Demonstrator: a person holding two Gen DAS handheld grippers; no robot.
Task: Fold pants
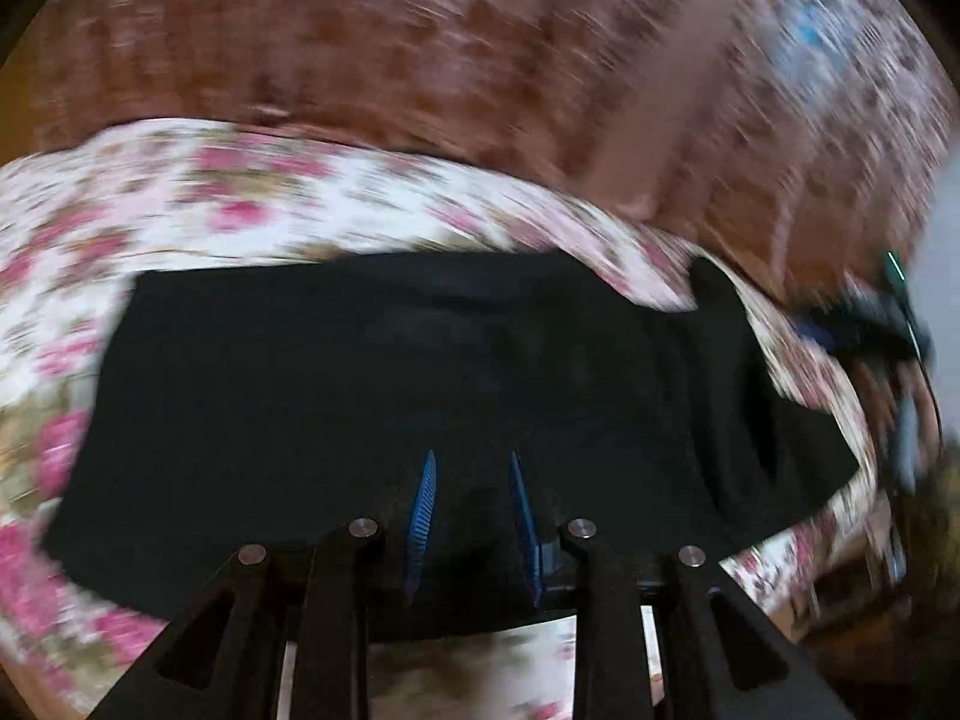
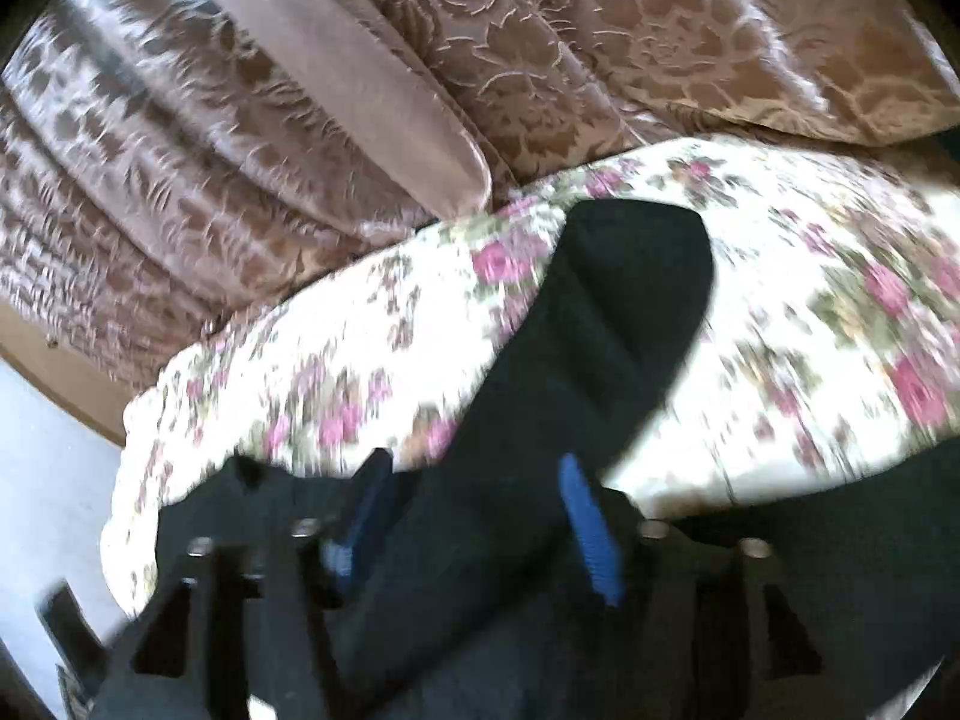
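Above black pants [image 1: 420,390], both claws angled down, parted

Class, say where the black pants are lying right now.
The black pants lie spread on the floral bedspread, filling the middle of the left wrist view, with the brown patterned curtain behind the bed.

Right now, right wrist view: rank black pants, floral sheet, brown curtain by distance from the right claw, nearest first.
1. black pants: directly under the right claw, running up the middle.
2. floral sheet: beneath the pants, spread to both sides.
3. brown curtain: beyond the sheet's far edge, across the top.
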